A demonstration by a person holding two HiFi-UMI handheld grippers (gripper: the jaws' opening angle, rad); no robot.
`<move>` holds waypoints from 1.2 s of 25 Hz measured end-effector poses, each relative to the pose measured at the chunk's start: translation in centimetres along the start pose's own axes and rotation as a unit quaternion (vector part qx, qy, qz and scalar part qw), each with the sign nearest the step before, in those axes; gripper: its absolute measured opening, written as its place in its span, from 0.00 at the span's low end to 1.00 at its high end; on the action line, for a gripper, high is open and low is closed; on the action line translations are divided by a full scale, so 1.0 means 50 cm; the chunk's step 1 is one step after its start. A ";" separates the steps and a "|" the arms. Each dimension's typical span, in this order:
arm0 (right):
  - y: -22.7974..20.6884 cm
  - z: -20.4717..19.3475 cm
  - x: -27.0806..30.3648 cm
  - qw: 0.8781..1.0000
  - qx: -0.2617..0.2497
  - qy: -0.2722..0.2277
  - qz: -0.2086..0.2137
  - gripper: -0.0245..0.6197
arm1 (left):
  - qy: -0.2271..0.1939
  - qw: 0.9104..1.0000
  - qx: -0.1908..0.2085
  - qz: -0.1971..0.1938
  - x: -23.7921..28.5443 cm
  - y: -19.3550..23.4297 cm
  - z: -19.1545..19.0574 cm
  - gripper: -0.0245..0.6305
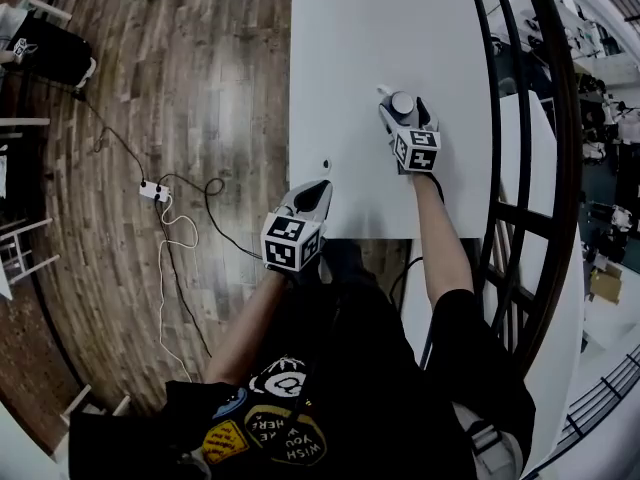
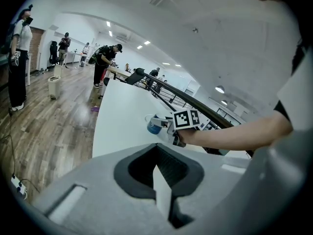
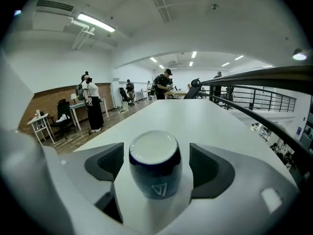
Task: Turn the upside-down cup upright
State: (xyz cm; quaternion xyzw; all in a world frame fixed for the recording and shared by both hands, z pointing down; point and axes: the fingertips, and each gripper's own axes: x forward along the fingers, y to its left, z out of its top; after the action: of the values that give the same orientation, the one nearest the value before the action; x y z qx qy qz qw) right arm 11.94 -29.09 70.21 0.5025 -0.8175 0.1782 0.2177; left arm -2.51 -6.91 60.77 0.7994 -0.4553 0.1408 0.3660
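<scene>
White table, floor and railing in an open workroom

The long white table (image 1: 380,28) runs up the middle of the head view. Wooden floor (image 1: 180,88) lies to its left and a black railing (image 1: 522,168) curves along its right. On the floor at left centre lies a white power strip (image 1: 153,190), with a white cable (image 1: 162,278) trailing toward the lower edge. In the right gripper view, left of centre, a person in dark trousers (image 3: 93,109) stands by a white desk (image 3: 76,105) before a brick wall (image 3: 46,104). A strip light (image 3: 95,22) glows at upper left.
</scene>
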 end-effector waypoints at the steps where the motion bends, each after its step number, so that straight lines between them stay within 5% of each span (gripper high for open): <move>1: -0.001 0.001 0.011 1.000 0.000 0.003 0.003 0.67 | 0.001 1.000 -0.002 -0.001 0.003 0.002 -0.001 0.04; 8: 0.018 -0.001 0.018 0.999 -0.031 0.033 0.029 0.59 | 0.005 1.000 -0.008 -0.018 0.027 0.008 0.011 0.04; 13: 0.065 0.065 -0.076 0.997 -0.010 -0.012 0.075 0.59 | -0.005 0.992 -0.084 -0.089 0.048 0.015 0.052 0.04; 18: 0.130 0.169 -0.201 0.988 0.027 -0.084 0.128 0.59 | -0.035 0.961 -0.205 -0.182 0.090 0.003 0.122 0.05; 20: 0.156 0.207 -0.247 0.982 0.042 -0.109 0.151 0.59 | -0.042 0.943 -0.233 -0.235 0.100 -0.027 0.147 0.18; 30: 0.189 0.313 -0.399 0.948 0.122 -0.170 0.238 0.59 | -0.068 0.874 -0.263 -0.402 0.072 -0.174 0.226 0.33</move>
State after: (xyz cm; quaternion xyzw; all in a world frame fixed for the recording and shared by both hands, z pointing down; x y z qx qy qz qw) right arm 8.63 -18.16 45.69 0.3390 -0.9103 0.2349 -0.0361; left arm 5.48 -14.44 50.97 0.7953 -0.1390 -0.1984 0.5557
